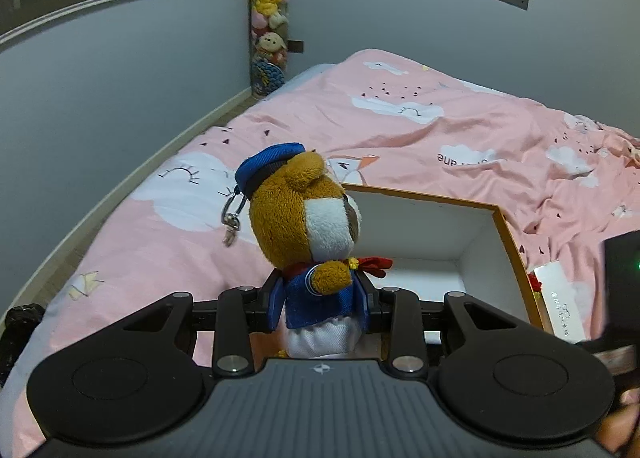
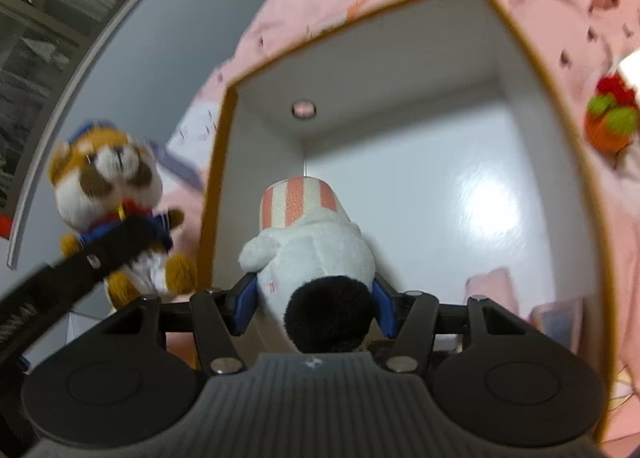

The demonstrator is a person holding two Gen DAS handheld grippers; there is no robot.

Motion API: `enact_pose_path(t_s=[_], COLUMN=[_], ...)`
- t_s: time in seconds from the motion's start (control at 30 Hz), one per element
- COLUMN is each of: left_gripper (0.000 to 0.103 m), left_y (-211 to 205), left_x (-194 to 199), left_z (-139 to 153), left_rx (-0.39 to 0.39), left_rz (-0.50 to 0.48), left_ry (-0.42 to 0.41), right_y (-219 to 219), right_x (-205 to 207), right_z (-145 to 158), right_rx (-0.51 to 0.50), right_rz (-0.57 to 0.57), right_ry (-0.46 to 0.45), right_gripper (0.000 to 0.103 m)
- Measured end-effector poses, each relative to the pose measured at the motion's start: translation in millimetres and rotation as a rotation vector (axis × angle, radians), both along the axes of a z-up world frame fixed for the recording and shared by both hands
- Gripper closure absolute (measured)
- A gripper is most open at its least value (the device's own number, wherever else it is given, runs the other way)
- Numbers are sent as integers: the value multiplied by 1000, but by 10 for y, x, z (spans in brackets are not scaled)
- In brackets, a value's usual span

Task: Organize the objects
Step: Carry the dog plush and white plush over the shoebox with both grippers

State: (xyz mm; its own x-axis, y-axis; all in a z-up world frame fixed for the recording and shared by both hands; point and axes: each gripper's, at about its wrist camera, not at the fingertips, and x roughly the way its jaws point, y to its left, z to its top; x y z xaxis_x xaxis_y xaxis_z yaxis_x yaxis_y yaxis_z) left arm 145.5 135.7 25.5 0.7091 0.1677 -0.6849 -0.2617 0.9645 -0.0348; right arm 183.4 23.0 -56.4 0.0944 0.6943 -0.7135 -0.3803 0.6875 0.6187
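While the left gripper (image 1: 320, 302) pinches a brown plush toy (image 1: 304, 225) around its blue jacket at lower centre of the left wrist view, the toy stands upright above the pink bedspread (image 1: 420, 129), just left of the open box (image 1: 508, 234). Its blue cap carries a metal clasp (image 1: 231, 215) hanging at the left. Right of the toy, the box shows white inner walls and an orange rim. At the frame's right edge, a small white card (image 1: 560, 298) lies beside the box's outer wall.

Seen from the right wrist, the brown toy (image 2: 108, 193) appears at middle left, outside the box (image 2: 216, 185). At centre, the right gripper (image 2: 316, 306) clamps a white plush toy (image 2: 312, 254) with a pink-striped hat, held over the box's white interior. Small pink items lie blurred in the lower right corner of the box. At upper right, a red, orange and green object (image 2: 610, 117) rests on the bedspread outside the rim.
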Motion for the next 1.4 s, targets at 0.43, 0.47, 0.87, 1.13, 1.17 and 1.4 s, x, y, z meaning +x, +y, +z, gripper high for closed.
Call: enact_pose_path(t_s=[0.43,0.47,0.87,1.13,1.17,1.4], left_gripper=[63,63,63,63,63,63], left_y=[-24,-23,-45,-64,-68,-163], left_x=[93,94,112,115,115,143], left_z=[-139,-147,-158,-165,-167,-202], left_rx=[-18,-18,-19,-49,-50,-48], left_rz=[-33,-33,-42,-58,-60,-108], left_ry=[32,35,35,38,39,61], right_y=[385,393,361,237,236,239], right_x=[-67,-72,-137,-1,0,-20], right_z=[-221,-202,163,46,22,0], right_rx=[-134,-140,-225,-104,-116,-157], right_rz=[188,203,370,287,284,291], right_ry=[-56,-69,-334,-26,-15,-14], right_gripper=[39,38,61,73,73,72])
